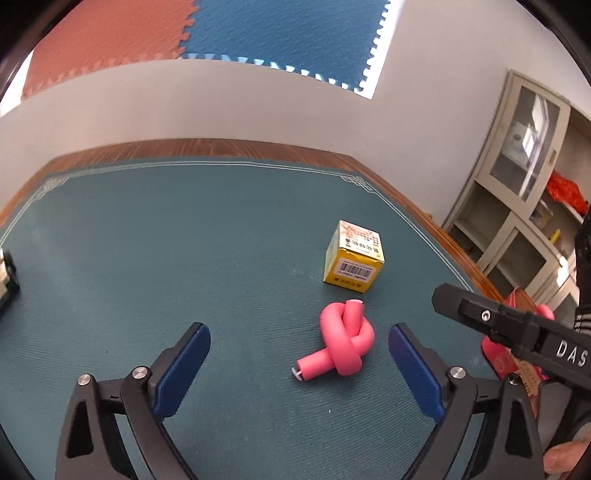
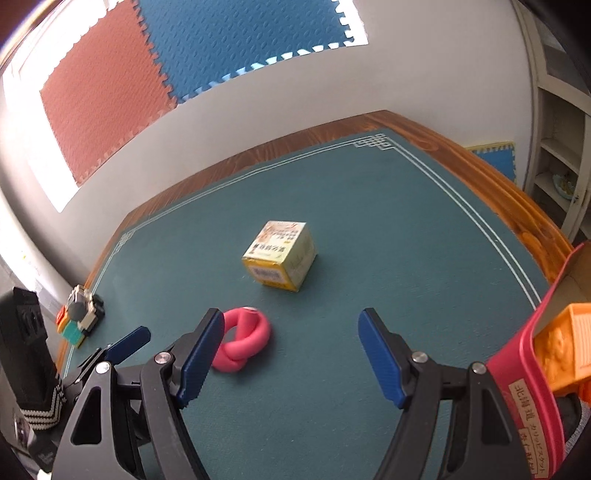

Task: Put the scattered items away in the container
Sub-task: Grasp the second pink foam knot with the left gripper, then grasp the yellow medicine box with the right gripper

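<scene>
A knotted pink foam tube (image 1: 341,339) lies on the green mat (image 1: 184,240), just ahead of my left gripper (image 1: 299,343), whose blue pads stand wide open and touch nothing. A small yellow box (image 1: 354,258) stands beyond the tube. In the right wrist view my right gripper (image 2: 291,332) is open and empty, with the pink tube (image 2: 243,343) beside its left pad and the yellow box (image 2: 281,254) farther ahead. A red container (image 2: 532,354) at the right edge holds an orange item (image 2: 565,347).
A toy of coloured blocks (image 2: 79,314) sits at the mat's left edge. The wooden table rim (image 2: 509,192) borders the mat. A shelving cabinet (image 1: 524,192) stands to the right. Foam tiles (image 1: 258,33) hang on the wall behind.
</scene>
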### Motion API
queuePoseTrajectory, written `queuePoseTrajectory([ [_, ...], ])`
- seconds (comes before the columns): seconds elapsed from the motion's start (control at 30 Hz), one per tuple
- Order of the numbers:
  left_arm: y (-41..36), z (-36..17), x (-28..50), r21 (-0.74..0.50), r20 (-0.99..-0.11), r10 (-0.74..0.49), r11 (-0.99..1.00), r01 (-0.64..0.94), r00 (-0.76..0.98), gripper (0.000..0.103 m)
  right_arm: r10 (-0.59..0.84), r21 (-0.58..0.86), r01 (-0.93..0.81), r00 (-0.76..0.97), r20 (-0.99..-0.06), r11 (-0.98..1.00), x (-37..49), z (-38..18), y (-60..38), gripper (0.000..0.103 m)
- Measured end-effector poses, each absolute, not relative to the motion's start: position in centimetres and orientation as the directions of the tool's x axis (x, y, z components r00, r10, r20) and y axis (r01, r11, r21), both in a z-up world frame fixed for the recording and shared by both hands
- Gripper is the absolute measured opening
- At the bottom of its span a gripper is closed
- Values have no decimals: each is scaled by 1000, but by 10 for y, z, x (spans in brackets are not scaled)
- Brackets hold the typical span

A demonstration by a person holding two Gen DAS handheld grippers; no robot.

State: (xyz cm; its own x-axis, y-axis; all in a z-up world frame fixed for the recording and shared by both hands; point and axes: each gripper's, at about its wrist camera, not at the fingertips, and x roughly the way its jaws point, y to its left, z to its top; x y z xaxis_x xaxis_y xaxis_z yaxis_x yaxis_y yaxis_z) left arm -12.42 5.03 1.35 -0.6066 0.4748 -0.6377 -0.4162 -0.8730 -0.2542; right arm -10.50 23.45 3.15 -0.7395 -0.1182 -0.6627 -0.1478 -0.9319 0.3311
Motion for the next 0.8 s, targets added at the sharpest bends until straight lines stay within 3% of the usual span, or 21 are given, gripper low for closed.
queuePoseTrajectory([
  [0.23,85,0,-132,-188,-705,456,-859,-477,-543,96,-120,361,-176,-736,-666,-916,-108,21,244,78],
  [0.27,91,-3,-134,-179,-720,450,-856,-484,-529,81,-115,354,-175,-739,-664,-919,-108,21,244,78],
  [0.3,93,-4,-135,-181,-726,451,-853,-489,-519,57,-110,348,-174,-742,-662,-921,-107,22,244,78],
  [0.33,94,-6,-136,-187,-733,455,-850,-493,-505,49,-105,342,-173,-745,-659,-924,-107,22,244,78],
  [0.37,91,-5,-138,-199,-732,459,-851,-486,-504,32,-99,336,-172,-747,-657,-926,-107,22,244,78],
  [0.8,48,36,-130,-243,-629,458,-883,-402,-628,30,-116,303,-130,-728,-675,-944,-142,29,223,78],
])
